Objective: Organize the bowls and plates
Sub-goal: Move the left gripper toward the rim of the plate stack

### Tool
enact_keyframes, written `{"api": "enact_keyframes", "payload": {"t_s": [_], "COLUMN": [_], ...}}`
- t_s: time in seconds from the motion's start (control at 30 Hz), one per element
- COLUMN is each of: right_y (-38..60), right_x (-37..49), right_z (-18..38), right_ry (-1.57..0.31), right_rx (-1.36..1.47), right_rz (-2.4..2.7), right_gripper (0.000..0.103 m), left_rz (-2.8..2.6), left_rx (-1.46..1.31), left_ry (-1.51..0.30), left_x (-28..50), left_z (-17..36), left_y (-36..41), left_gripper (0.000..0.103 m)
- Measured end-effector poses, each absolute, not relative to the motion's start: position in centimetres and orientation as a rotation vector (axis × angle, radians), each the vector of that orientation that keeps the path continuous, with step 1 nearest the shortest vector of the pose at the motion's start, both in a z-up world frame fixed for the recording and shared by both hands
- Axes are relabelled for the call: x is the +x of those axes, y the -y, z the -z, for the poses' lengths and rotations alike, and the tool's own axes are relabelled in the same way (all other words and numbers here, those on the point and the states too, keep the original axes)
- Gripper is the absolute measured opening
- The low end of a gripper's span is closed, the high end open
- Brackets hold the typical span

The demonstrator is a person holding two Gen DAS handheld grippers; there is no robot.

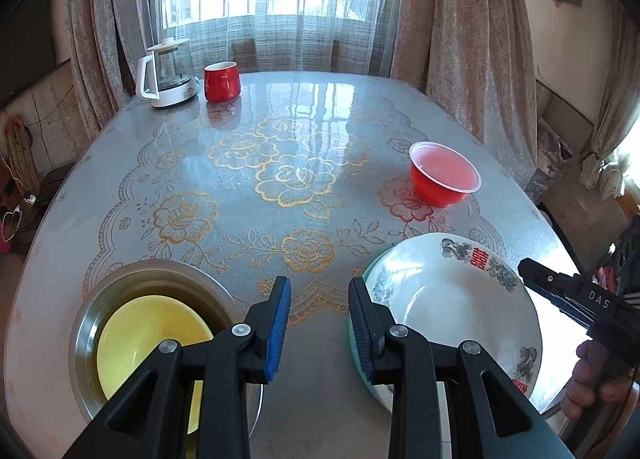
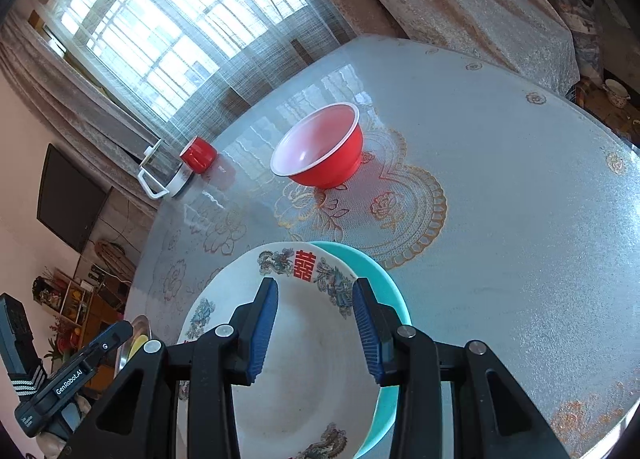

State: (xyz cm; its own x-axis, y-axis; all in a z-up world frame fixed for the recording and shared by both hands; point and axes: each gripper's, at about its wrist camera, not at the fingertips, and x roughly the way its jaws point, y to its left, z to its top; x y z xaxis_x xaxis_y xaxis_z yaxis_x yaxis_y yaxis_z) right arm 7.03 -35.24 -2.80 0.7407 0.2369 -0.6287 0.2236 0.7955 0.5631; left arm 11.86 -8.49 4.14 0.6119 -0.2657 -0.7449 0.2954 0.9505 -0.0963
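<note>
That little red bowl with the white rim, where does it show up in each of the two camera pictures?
Left wrist view: red bowl at right of centre, beyond the white plate.
Right wrist view: red bowl at upper centre, tilted by the lens.
Shared landmark: the red mug beside the kettle.

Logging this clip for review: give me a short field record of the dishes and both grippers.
stack 1: yellow plate inside steel basin
stack 2: white plate on teal plate
loose: red bowl, upright, standing alone
far edge: red cup beside kettle
left gripper: open, empty, between the stacks
right gripper: open, empty, over white plate
</note>
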Motion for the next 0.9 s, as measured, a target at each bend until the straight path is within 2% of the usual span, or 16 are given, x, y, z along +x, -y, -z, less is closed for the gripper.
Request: {"api": "enact_keyframes", "payload": {"t_s": [0.37, 0.9], "right_y": [37.9, 40.6], "right_x": [7.8, 13.7], "right_z": [2.1, 2.4], "right_ry": [-0.726, -0.762], "right_rx": [0.688, 0.745], "right_rz": [0.006, -0.021], "right_gripper": [0.039, 0.039], "left_rz": [0.356, 0.438], "left_rx": [0.028, -0.09], "left_ry": [-0.863, -0.993], "left_x": [13.8, 19.8], "left_z": [-3.9, -2.8], "left_y": [11.6, 15.4], "left_gripper": [0.03, 0.03]}}
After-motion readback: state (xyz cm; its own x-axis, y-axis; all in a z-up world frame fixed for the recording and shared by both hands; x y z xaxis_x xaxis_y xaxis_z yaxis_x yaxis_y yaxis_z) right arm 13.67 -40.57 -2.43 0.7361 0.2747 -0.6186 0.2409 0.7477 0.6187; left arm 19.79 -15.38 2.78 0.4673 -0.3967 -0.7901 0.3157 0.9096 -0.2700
